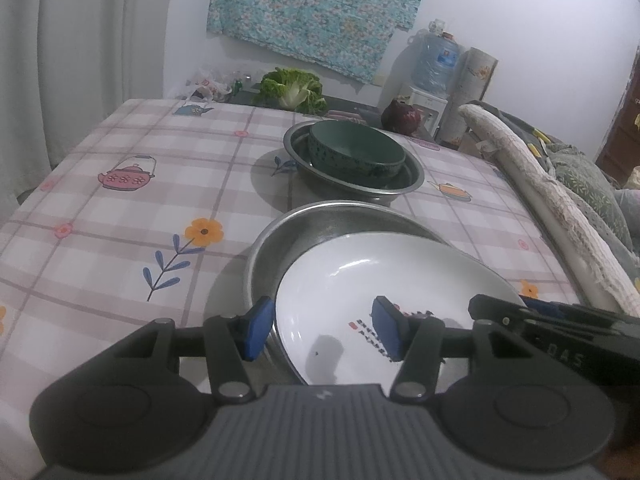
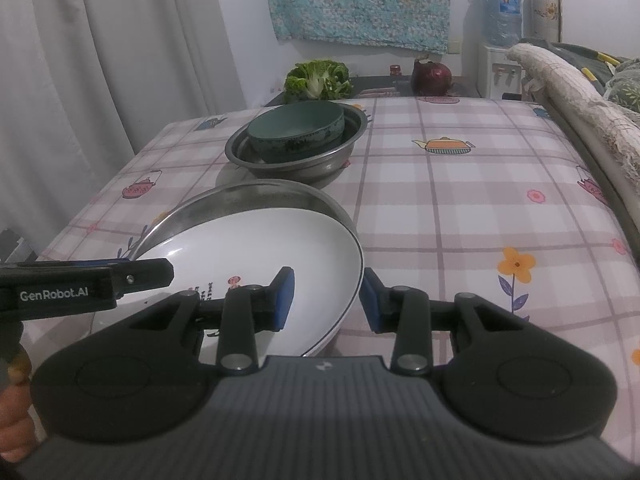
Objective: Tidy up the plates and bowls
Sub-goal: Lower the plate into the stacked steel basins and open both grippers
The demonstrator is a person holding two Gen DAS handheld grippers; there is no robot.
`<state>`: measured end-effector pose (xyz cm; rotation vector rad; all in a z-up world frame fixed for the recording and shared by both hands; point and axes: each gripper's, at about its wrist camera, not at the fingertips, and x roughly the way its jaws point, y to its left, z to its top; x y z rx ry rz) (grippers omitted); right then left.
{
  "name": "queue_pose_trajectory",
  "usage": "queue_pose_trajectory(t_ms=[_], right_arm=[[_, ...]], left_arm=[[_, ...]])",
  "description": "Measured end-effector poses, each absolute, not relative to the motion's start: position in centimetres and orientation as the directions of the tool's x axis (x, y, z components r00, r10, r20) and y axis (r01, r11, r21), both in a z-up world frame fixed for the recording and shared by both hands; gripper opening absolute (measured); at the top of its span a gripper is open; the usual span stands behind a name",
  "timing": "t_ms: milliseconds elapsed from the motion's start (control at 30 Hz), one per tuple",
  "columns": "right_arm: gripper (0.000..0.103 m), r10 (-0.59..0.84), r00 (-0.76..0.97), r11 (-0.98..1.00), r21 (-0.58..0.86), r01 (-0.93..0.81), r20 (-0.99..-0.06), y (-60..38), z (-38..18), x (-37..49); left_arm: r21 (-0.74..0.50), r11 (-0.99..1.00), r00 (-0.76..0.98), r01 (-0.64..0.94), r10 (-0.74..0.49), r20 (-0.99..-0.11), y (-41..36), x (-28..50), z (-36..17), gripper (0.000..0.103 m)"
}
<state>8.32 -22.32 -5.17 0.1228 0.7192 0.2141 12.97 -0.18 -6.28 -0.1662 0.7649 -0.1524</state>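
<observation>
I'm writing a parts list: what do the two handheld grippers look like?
Both the left gripper and right gripper have black linkage arms, blue-padded fingers and a grey ribbed body. White "GenRobot.AI" lettering marks the left one's side.

The left hand-held gripper (image 1: 322,330), a black linkage body with blue rubber pads on its two fingers, points forward and downward, tilted. Its jaws straddle the near left edge of the stacked white ceramic plate (image 1: 360,280) and steel pan (image 1: 276,248): the left pad (image 1: 256,330) sits outside the pan's wall, the right pad (image 1: 386,328) over the plate's inner face. Whether the pads press is unclear. The right hand-held gripper (image 2: 326,302), of the same build, points down at a similar slant; its left pad (image 2: 285,300) lies inside the plate's right rim, its right pad (image 2: 370,306) outside, apparently clamping that rim. Fingers (image 2: 16,420) show at the lower left edge of the right wrist view.
</observation>
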Motion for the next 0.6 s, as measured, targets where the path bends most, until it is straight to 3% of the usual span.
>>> queue_pose_trajectory(t_ms=[400, 600], right_arm=[[0.038, 0.240, 0.735, 0.970, 0.193, -0.150, -0.634, -22.4, -5.2, 8.5], [0.047, 0.238, 0.742, 0.969, 0.206, -0.138, -0.626, -22.8, -4.8, 8.1]], left_arm=[[-0.165, 0.981, 0.747, 0.103, -0.186, -0.638, -0.4, 12.4, -5.4, 0.062], [-0.144, 0.984, 0.754, 0.101, -0.170, -0.634, -0.5, 12.3, -4.9, 0.071]])
